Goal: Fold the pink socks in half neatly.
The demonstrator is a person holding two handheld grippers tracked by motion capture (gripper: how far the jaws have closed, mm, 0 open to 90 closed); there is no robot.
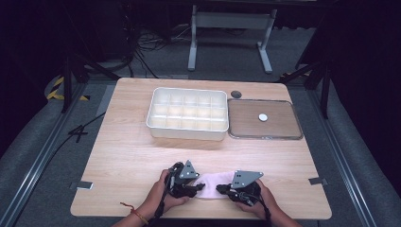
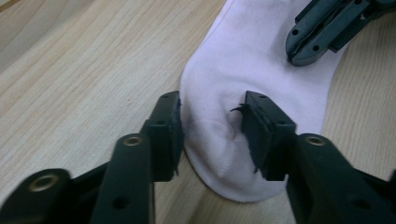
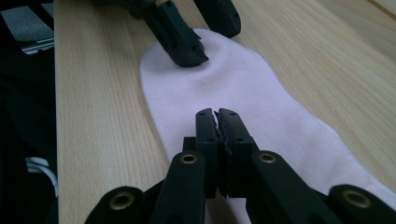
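Note:
A pale pink sock (image 1: 215, 182) lies flat on the wooden table near its front edge, between the two hand-held grippers. In the left gripper view my left gripper (image 2: 212, 109) is open, with its jaws on either side of the sock's (image 2: 252, 60) rounded end. From the left in the high view, this left gripper (image 1: 198, 187) points at the sock. My right gripper (image 3: 217, 114) is shut, its jaws pressed together just over the middle of the sock (image 3: 243, 88). I cannot tell if any fabric is pinched. It comes in from the right as the right gripper (image 1: 221, 189).
A white tray (image 1: 187, 130) with several compartments stands at the table's middle back. To its right lies a clear flat lid (image 1: 265, 136) with a small white disc (image 1: 263, 117) on it. A dark round piece (image 1: 236, 94) sits behind it. The table's front edge is close under the hands.

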